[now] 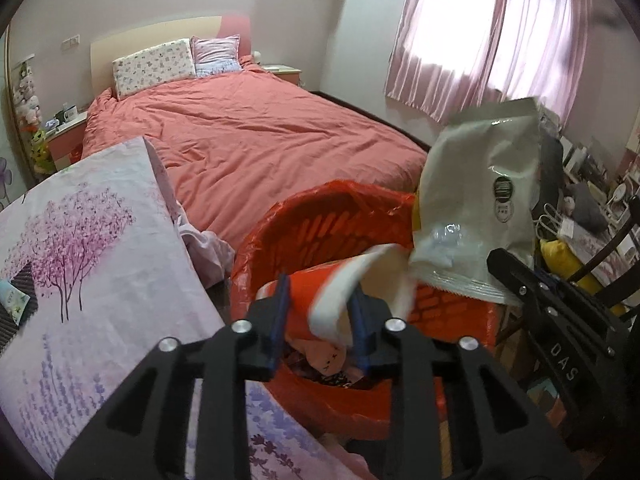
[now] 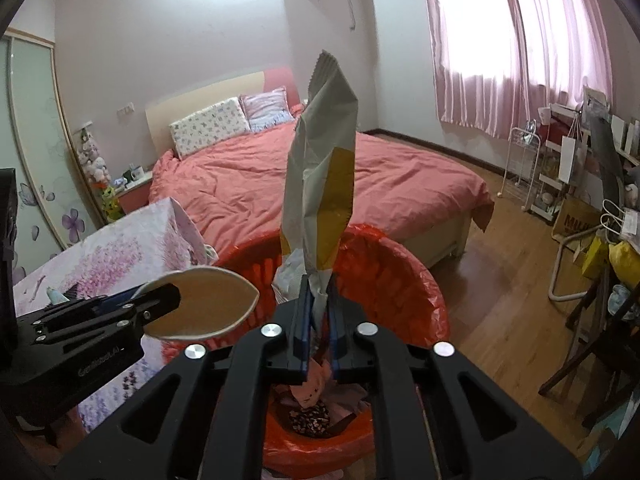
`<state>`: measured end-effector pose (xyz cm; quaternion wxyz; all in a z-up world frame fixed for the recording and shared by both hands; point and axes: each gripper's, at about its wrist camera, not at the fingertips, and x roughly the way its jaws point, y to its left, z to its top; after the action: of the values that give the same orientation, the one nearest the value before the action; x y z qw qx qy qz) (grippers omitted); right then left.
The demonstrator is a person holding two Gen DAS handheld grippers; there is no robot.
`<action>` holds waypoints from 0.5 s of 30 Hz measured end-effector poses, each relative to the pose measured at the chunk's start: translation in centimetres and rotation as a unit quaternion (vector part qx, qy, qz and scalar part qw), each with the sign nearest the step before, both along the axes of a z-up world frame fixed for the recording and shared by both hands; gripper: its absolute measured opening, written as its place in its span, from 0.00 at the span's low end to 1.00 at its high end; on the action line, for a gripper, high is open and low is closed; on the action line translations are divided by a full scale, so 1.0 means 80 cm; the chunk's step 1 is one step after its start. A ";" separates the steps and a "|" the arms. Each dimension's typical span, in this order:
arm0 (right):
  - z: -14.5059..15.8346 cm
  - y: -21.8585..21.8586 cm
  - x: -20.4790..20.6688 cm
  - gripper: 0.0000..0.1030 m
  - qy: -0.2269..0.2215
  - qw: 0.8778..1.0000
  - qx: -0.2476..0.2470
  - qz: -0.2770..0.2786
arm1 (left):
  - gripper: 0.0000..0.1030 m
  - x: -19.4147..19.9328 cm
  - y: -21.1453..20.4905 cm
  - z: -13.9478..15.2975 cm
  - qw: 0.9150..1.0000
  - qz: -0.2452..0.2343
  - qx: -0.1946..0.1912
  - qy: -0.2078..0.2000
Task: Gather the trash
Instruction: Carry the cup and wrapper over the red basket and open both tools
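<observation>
My left claw loosens around the squashed orange paper cup, my right claw barely pinches the grey foil snack bag; I'd release both squarely above the red-lined bin directly beneath

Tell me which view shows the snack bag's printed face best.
The left wrist view. There the snack bag faces the camera broadside, round dark label visible, standing up from the right gripper above the red bin. The right wrist view sees the bag nearly edge-on between its own fingers, showing only a grey and yellow fold.
</observation>
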<state>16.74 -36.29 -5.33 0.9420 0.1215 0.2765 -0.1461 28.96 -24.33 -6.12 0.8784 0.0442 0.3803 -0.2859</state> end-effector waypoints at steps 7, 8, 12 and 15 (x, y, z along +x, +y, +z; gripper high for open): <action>-0.008 -0.008 -0.003 0.42 0.009 1.000 0.004 -0.001 | 0.38 0.010 0.021 -0.012 1.000 0.020 0.013 0.009; -0.008 -0.009 -0.003 0.43 0.010 1.000 0.005 -0.001 | 0.39 0.011 0.024 -0.011 1.000 0.023 0.014 0.008; -0.009 -0.013 -0.003 0.45 0.012 1.000 0.005 -0.001 | 0.45 0.008 0.039 -0.008 0.999 0.035 0.022 -0.004; -0.010 -0.011 -0.004 0.45 0.012 1.000 0.004 0.003 | 0.50 0.005 0.053 -0.006 0.998 0.046 0.032 -0.015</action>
<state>16.44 -37.14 -6.11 0.9385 0.1224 0.2891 -0.1436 29.33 -20.10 -6.57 0.8944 0.0587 0.3780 -0.2318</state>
